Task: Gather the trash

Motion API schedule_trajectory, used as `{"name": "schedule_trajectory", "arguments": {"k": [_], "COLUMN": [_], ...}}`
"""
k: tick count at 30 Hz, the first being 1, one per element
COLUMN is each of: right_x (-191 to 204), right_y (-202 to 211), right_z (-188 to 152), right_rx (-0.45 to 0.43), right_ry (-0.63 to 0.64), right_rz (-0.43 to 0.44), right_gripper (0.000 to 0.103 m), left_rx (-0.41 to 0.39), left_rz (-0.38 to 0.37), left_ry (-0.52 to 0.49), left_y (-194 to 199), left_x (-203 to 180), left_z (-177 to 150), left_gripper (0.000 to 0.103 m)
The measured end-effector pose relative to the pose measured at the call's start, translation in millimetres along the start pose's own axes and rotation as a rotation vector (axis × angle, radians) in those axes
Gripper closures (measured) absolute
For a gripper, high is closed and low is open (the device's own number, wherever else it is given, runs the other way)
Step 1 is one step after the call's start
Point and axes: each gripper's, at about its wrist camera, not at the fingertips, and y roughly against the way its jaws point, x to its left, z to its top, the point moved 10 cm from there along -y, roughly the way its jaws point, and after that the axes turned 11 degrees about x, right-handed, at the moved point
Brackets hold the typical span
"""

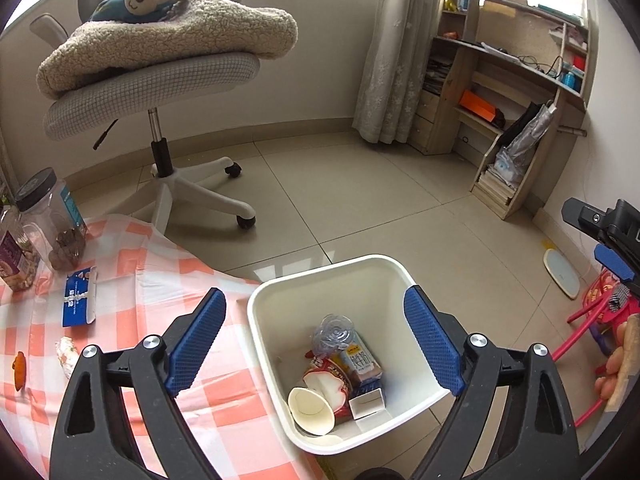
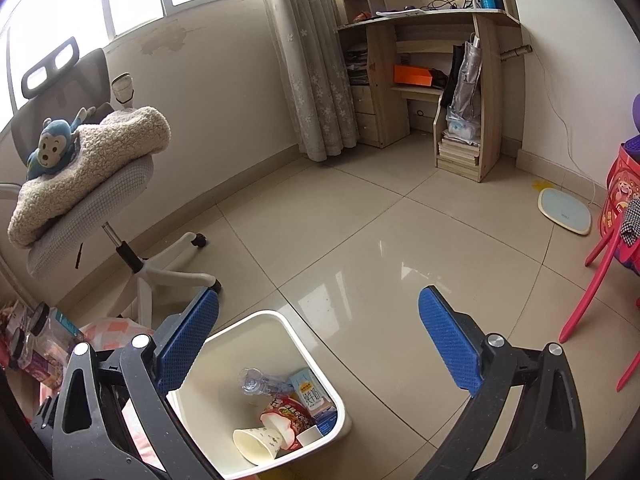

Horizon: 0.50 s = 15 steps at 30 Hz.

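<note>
A white trash bin [image 1: 280, 292] stands on the floor beside the table; it also shows in the right wrist view [image 2: 316, 368]. Inside lie a paper cup [image 1: 310, 410], a red noodle bowl [image 1: 332, 380], a milk carton [image 1: 362, 360] and a clear plastic bottle [image 1: 334, 330]. My left gripper [image 1: 316, 344] is open and empty, above the bin. My right gripper [image 2: 320, 344] is open and empty, above the bin's right rim and the floor. On the checked tablecloth [image 1: 132, 280] lie a blue wrapper [image 1: 79, 296], a crumpled wrapper [image 1: 66, 354] and an orange scrap [image 1: 18, 366].
Jars [image 1: 52, 220] stand at the table's far left. An office chair [image 1: 160, 80] with a fleece blanket and a toy monkey is behind the table. A desk with shelves [image 2: 436, 80] is at the back right. A scale [image 2: 564, 212] and a red stool [image 2: 600, 264] are on the right.
</note>
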Motion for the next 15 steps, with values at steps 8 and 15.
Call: {"name": "schedule_trajectory", "arguments": {"k": [8, 15], "right_x": [58.7, 129.0], "right_y": [-5.3, -11.5], "right_z": [-23.8, -57.8], "right_rx": [0.058, 0.129], "right_ry": [0.135, 0.302], "right_rz": [0.052, 0.1], "right_gripper": [0.007, 0.007], "left_rx": [0.028, 0.089], "left_rz": [0.11, 0.226], "left_ry": [0.005, 0.089], "left_y": [7.7, 14.4], "left_x": [62.6, 159.2], "left_z": [-30.5, -65.9], "left_gripper": [0.011, 0.011]}}
